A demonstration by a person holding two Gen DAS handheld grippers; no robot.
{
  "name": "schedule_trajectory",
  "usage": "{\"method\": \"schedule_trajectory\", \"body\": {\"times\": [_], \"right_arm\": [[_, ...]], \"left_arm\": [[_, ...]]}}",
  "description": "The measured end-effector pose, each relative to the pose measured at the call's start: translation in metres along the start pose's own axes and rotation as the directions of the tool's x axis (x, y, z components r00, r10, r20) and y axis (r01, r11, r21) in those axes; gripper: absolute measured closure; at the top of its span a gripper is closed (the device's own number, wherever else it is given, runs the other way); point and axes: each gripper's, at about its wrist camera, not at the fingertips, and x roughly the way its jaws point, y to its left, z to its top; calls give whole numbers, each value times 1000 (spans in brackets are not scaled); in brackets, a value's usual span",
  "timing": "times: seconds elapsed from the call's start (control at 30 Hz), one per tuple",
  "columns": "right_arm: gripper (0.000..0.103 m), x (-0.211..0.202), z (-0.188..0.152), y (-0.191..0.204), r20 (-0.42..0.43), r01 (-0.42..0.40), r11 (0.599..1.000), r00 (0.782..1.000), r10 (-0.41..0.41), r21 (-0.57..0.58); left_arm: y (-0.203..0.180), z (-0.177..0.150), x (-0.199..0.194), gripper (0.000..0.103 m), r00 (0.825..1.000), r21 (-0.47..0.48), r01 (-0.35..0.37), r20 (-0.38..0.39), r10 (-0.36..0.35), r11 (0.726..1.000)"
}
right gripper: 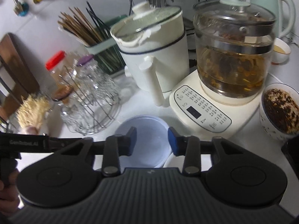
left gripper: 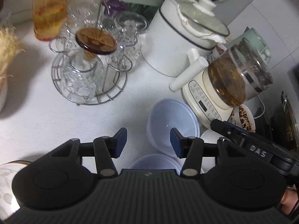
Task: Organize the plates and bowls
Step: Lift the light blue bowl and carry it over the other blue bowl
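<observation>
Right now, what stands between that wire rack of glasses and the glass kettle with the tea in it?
In the right wrist view, the white pot with its glass lid stands between the wire rack and the glass kettle.

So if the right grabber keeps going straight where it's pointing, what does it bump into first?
Most likely the pale blue translucent plastic bowl, which sits right ahead between the open fingers of the right gripper. Past it stands the cream kettle base, though depth is hard to judge here.
</observation>
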Motion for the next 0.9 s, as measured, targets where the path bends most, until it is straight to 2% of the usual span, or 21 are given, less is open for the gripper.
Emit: {"method": "schedule_trajectory", "body": {"times": [0.1, 0.2, 0.4, 0.5, 0.63, 0.9], "right_arm": [[68, 18, 5, -4, -31, 16, 1000, 999, -16, -16], [71, 35, 6, -8, -69, 15, 1000, 997, -17, -26], [76, 59, 3, -14, -115, 36, 998, 992, -42, -53], [84, 66, -1, -16, -131, 22, 998, 991, -29, -53], [85, 67, -4, -19, -108, 8, 1000, 994, -10, -20], [85, 42, 0, -9, -48, -29, 999, 998, 31, 39]], "left_arm": [[-1, 7, 18, 47, 1000, -18, 4, -23, -4, 1000], [0, 12, 35, 52, 999, -18, 1, -40, -2, 1000], [0, 14, 65, 74, 997, -14, -13, -82, 12, 1000], [2, 14, 74, 87, 996, -23, -8, -86, 6, 1000], [-1, 16, 76, 88, 996, -15, -20, -87, 18, 1000], [-14, 32, 39, 88, 999, 41, -34, -37, 36, 999]]}}
